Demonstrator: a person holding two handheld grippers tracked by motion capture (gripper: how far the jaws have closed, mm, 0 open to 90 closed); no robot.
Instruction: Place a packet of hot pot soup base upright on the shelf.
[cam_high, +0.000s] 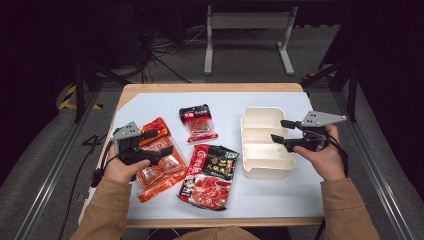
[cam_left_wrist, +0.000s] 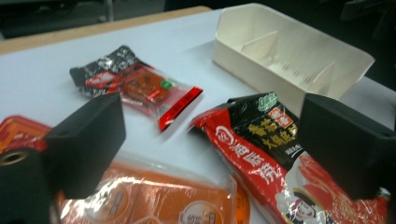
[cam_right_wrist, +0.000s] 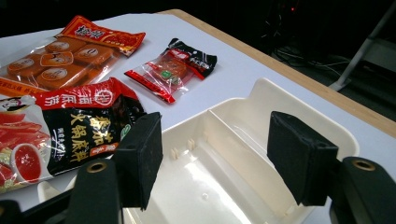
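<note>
The left gripper (cam_high: 161, 141) hovers with its jaws spread and nothing between them, right above the orange packet (cam_high: 159, 165), whose long axis runs away from the person along the gripper's own line. The right gripper (cam_high: 280, 131), also spread and empty, hangs over the white divided tray (cam_high: 265, 168). The left hand is nearer the packet; the tray lies to its right, past the red-black pouch (cam_high: 210, 176).

Tan long sleeves on both forearms. Left claw (cam_high: 159, 141): black body, grey three-cornered plate on top, black cable trailing off the near left. Right claw (cam_high: 281, 131): same black build, grey plate, cable looping behind. Jaws blocky, matte black, foam-like pads; brass-ringed screw holes at jaw bases.
</note>
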